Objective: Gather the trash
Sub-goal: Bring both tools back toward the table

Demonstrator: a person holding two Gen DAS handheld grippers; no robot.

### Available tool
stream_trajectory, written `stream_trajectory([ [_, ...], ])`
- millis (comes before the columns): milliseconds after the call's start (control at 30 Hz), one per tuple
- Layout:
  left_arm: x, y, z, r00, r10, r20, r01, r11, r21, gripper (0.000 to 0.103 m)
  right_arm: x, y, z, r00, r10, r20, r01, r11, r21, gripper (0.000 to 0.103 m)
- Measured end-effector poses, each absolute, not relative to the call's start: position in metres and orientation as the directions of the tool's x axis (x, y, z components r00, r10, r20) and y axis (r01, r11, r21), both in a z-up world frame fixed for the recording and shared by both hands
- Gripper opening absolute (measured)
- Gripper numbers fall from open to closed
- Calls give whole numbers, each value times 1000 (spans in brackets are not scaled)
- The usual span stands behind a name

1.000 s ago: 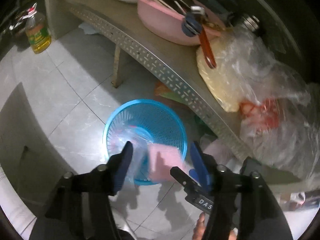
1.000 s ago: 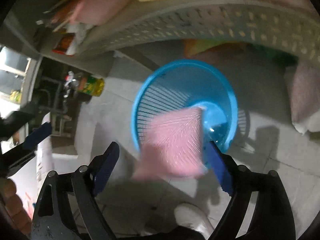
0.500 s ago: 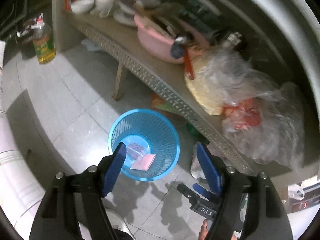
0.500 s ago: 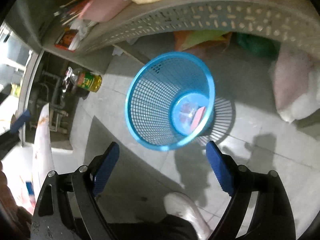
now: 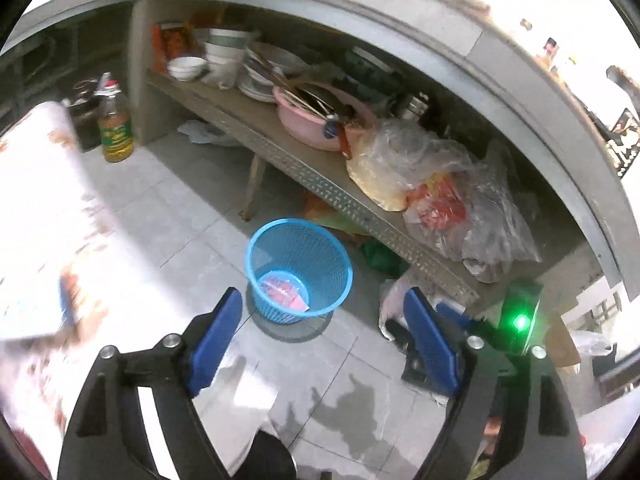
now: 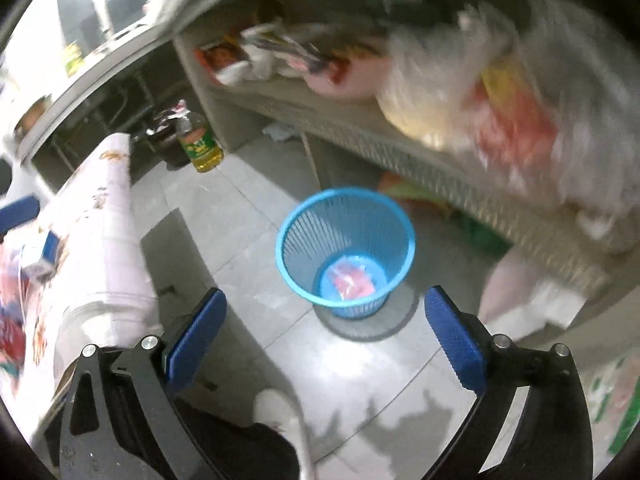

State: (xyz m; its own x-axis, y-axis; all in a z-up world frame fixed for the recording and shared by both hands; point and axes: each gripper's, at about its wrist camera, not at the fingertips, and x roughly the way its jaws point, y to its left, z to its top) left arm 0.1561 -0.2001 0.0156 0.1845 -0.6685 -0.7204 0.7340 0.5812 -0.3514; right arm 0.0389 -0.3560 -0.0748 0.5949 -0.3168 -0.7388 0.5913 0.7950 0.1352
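A blue mesh waste basket (image 5: 298, 268) (image 6: 346, 252) stands on the tiled floor beside a low shelf. Pink wrappers (image 5: 284, 290) (image 6: 352, 280) lie on its bottom. My left gripper (image 5: 322, 332) hangs above and short of the basket, its blue-padded jaws opening with nothing between them. My right gripper (image 6: 324, 340) is also above and short of the basket, jaws opening wide and empty. The right gripper's body with a green light (image 5: 520, 322) shows at the right of the left wrist view.
A low shelf (image 5: 304, 168) carries a pink basin (image 5: 316, 120), bowls and clear plastic bags (image 5: 440, 184). An oil bottle (image 5: 116, 128) (image 6: 202, 142) stands on the floor. A table with a patterned white cloth (image 6: 100, 232) (image 5: 44, 216) is at the left. The person's white shoe (image 6: 280, 408) is below.
The pink wrapper dropped from the right gripper into the basket. Both grippers rose and drew back from the basket, and their jaws spread wider. The right view rolled.
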Motion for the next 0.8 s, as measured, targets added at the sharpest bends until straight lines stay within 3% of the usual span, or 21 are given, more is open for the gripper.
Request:
stream_trajectory([
  [133, 137, -142, 21, 262, -677, -688, 683, 634, -364, 96, 47, -320, -50, 604, -397, -691, 545, 838, -5, 95],
  [333, 110, -58, 20, 377, -646, -664, 583, 723, -372, 97, 46, -279, -26, 654, -453, -606, 488, 864, -120, 95],
  [800, 86, 75, 13, 521, -680, -516, 435, 732, -524, 97, 46, -225, 14, 818, -112, -565, 229, 963, 142, 95],
])
